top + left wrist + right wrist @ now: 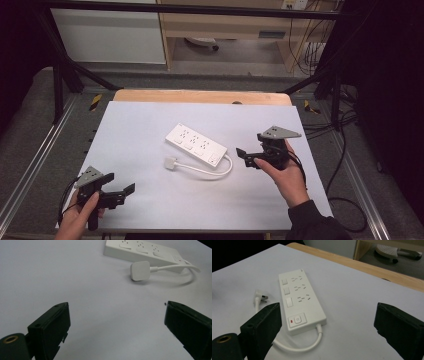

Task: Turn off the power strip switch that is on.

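A white power strip (pixel 196 144) lies flat and at an angle in the middle of the white sheet. Its cable (pixel 215 172) loops round to a white plug (pixel 171 163) lying just in front of it. My left gripper (pixel 120 183) hovers open at the near left, apart from both. Its view looks toward the plug (pixel 140 270) and the power strip (pixel 142 250) through the wide gap of my left gripper (pixel 117 315). My right gripper (pixel 246 157) stands open just right of the strip. Its view has the power strip (pixel 299 300) close ahead of my right gripper (pixel 327 317), switch end nearest.
The white sheet (pixel 150 125) covers a wooden table whose bare far edge (pixel 200 96) shows. Metal frame rails (pixel 30 165) run along both sides. Black cables (pixel 340 150) trail on the floor at the right. A wooden shelf unit (pixel 225 25) stands behind.
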The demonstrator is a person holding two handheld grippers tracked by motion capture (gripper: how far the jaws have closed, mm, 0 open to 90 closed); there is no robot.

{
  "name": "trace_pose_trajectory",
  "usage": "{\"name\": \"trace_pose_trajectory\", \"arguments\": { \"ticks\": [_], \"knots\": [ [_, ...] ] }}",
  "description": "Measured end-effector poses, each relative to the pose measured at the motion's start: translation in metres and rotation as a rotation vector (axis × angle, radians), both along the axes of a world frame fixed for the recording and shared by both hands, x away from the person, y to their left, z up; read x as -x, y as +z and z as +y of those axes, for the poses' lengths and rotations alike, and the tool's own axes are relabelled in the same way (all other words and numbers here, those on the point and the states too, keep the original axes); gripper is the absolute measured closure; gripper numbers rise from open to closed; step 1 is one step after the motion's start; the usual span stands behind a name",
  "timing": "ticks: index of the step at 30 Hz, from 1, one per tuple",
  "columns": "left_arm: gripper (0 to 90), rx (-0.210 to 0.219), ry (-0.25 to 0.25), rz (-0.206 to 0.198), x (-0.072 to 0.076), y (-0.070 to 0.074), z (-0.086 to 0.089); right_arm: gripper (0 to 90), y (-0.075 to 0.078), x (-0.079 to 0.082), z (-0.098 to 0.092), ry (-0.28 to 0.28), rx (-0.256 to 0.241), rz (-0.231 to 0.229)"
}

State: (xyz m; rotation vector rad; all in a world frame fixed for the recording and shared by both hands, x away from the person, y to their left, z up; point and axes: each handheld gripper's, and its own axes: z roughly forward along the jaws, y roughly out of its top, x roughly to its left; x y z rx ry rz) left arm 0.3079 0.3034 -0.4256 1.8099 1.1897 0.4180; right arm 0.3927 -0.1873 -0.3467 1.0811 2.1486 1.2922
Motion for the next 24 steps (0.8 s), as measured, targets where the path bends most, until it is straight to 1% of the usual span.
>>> {"name": "trace_pose_trajectory", "arguments": {
  "ticks": [4, 8, 12, 15, 17, 20, 24],
  "knots": [
    [6.7, -0.001, -0.001, 0.002, 0.000, 0.000, 0.000, 7.6, 0.007, -0.003, 0.007, 0.011, 0.005, -0.016],
    [6.7, -0.003, -0.002, 0.001, 0.000, 0.000, 0.000, 7.7, 0.012, -0.006, 0.012, 0.023, -0.001, -0.024],
    [6.7, -0.004, -0.003, 0.001, 0.000, 0.000, 0.000, 10.2, 0.016, -0.007, 0.017, 0.037, 0.002, -0.033],
    [6.7, -0.005, -0.005, 0.003, 0.000, 0.000, -0.001, 15.3, 0.019, -0.009, 0.020, 0.049, -0.006, -0.040],
    [6.7, -0.005, -0.007, 0.003, 0.000, 0.000, -0.001, 17.8, 0.021, -0.010, 0.021, 0.046, -0.006, -0.048],
    [6.7, -0.006, -0.007, 0.003, 0.000, 0.000, -0.001, 24.1, 0.023, -0.010, 0.023, 0.053, -0.013, -0.053],
    [6.7, -0.007, -0.007, 0.003, 0.000, 0.000, -0.001, 35.3, 0.025, -0.011, 0.026, 0.066, -0.025, -0.063]
  ]
}}
